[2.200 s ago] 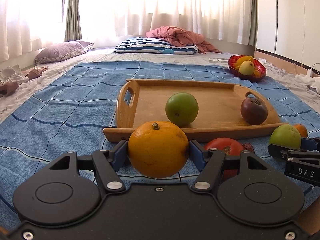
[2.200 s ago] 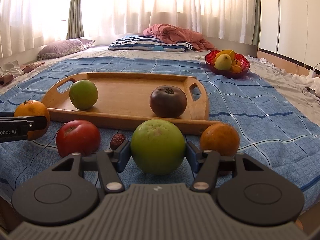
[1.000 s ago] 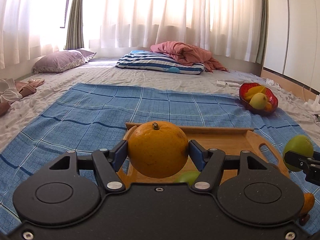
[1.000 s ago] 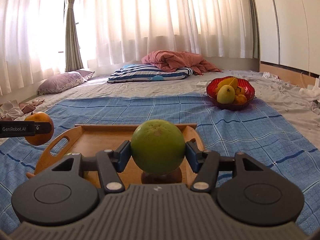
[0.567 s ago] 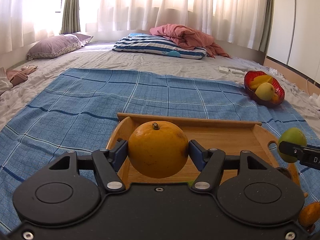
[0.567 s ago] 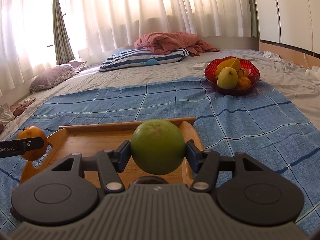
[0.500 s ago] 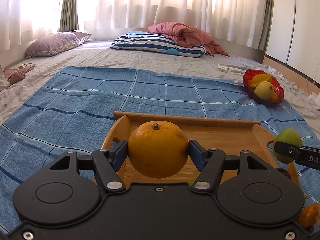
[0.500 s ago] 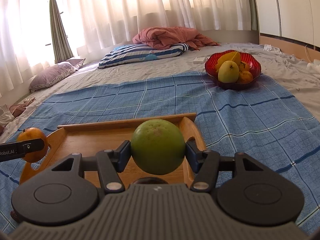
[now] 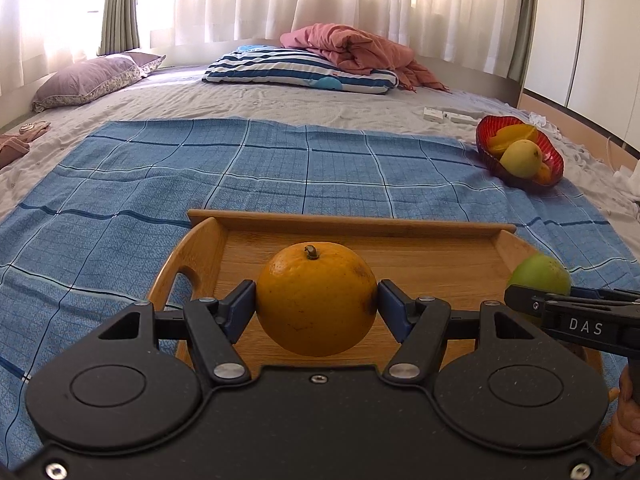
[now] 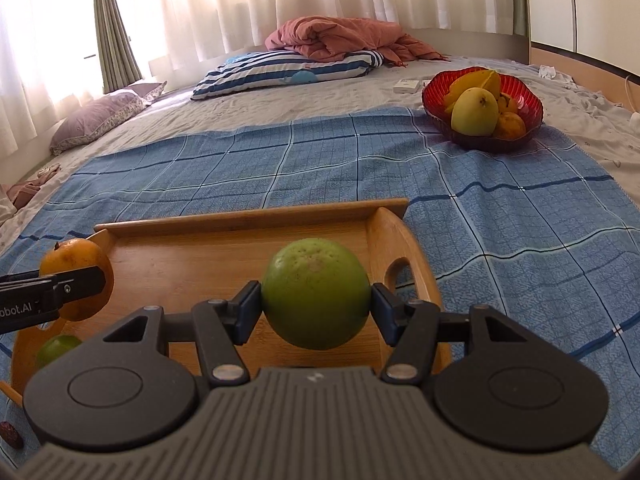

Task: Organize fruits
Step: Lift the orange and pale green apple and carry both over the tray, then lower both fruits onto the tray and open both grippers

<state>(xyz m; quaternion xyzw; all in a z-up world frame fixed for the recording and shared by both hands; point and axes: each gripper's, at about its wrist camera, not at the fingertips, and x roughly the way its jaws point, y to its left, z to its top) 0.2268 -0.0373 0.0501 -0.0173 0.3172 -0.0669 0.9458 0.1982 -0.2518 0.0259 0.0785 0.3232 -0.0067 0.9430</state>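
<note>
- The left gripper [image 9: 316, 304] was clamped on an orange [image 9: 316, 298], its blue pads pressing the fruit's two sides, jaws spread about the width of the fruit.
- The orange was round and deep yellow-orange, with a short brown stem stub on top and a few dark specks on its skin; it hung above the left end of the wooden tray [image 9: 352, 222], not resting on the board.
- The right gripper [image 10: 316, 306] gripped a green fruit [image 10: 316, 292] in the same way, both blue pads tight against its sides.
- The green fruit was round and matte, with a pale brownish, speckled patch on its upper face; it was held over the tray's right end, just inside the cut-out handle [image 10: 400, 272].
- In the right wrist view a second, smaller green fruit [image 10: 56, 348] lay on the tray near its left end, partly hidden behind the gripper body.
- A small dark red fruit [image 10: 10, 434] lay on the blue checked cloth [image 10: 520, 232] off the tray's near left corner.
- The tray sat on that cloth, which was spread over a bed.
- Well beyond the tray's right end, at the cloth's far corner, stood a red bowl [image 10: 528, 100] holding yellow and orange fruit.
- At the lower right edge of the left wrist view, part of the person's hand [image 9: 628, 420] showed on the right gripper's handle.
</note>
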